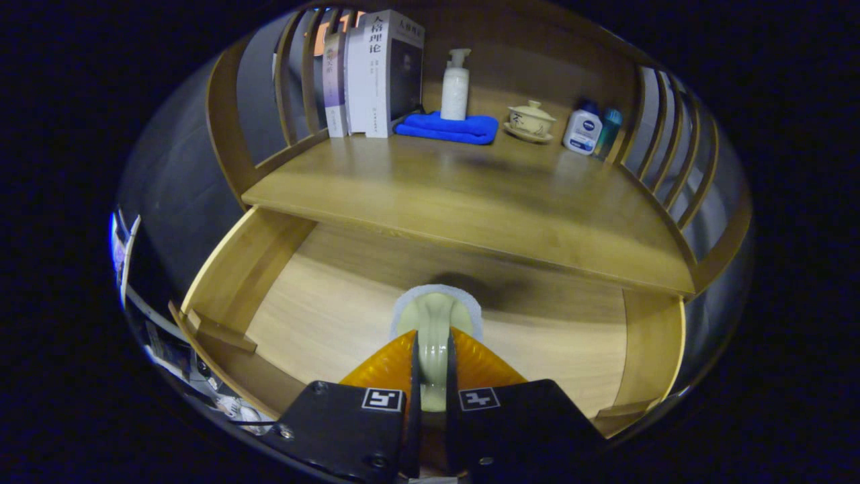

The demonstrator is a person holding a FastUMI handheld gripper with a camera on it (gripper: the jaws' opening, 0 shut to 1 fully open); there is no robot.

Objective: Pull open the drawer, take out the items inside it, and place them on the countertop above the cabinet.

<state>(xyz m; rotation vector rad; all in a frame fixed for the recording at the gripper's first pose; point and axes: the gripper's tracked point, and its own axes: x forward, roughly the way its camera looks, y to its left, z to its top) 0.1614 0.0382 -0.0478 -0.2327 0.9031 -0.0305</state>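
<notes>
With the drawer [322,316] pulled open below the worktop [470,195], the tongs [433,363] clench a pale scrubber [435,319] above the drawer floor; next, carry it up onto the worktop.

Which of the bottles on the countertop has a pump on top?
The tall white bottle standing on the blue towel; the two small bottles by the lidded cup have plain caps.
</notes>
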